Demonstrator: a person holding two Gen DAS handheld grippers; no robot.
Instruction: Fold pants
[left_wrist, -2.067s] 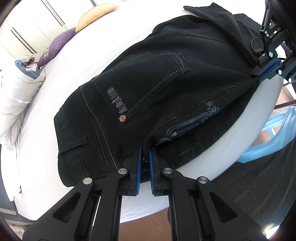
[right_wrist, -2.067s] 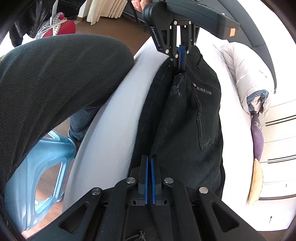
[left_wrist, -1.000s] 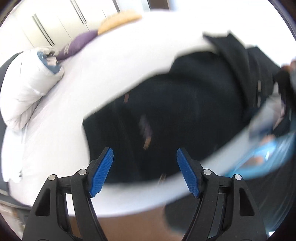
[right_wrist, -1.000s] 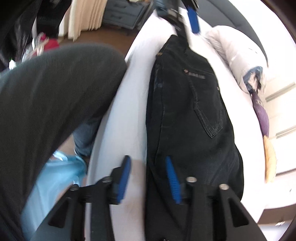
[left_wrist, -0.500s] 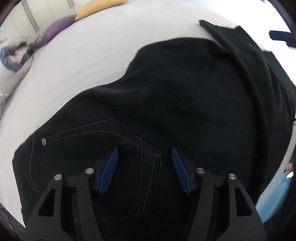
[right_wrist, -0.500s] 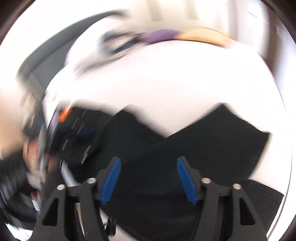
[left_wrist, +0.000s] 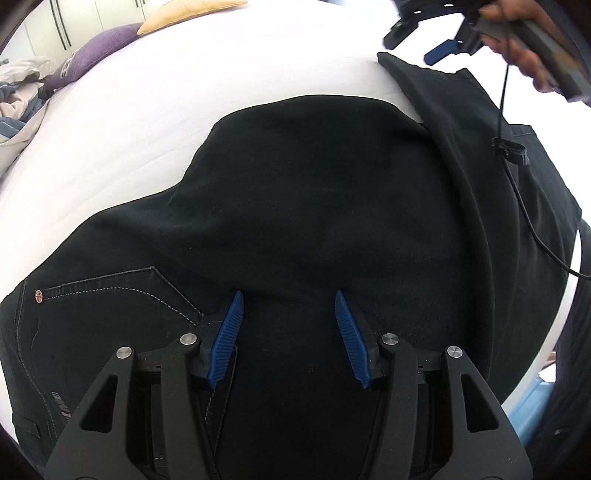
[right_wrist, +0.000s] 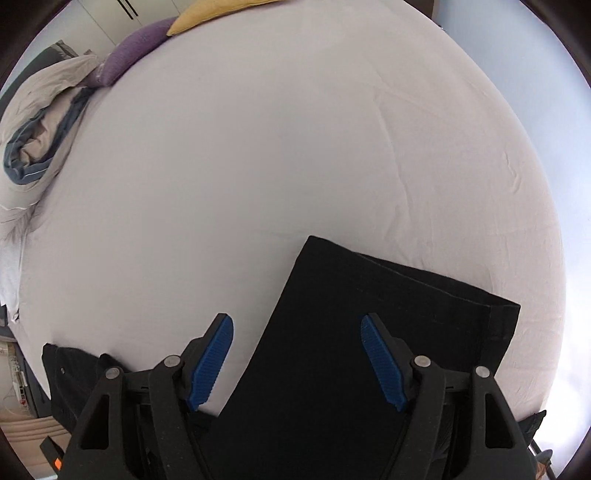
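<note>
pants (left_wrist: 332, 206) lie on the bed (right_wrist: 295, 147), long axis running from left gripper (left_wrist: 286, 306), released over the seat, to right gripper (right_wrist: 297, 328), released nearest the hems just ahead.

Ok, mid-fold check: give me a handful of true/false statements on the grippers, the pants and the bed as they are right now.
1. The left gripper is open over the pants. True.
2. The right gripper is clamped on the leg hems. False: its jaws stand wide apart, with the hem end lying loose on the white sheet.
3. The pants are light blue. False: they are black, with pale stitching on the back pocket.
4. A purple pillow and a yellow pillow lie at the far end of the bed. True.
5. A rivet marks the pocket corner. True.
</note>
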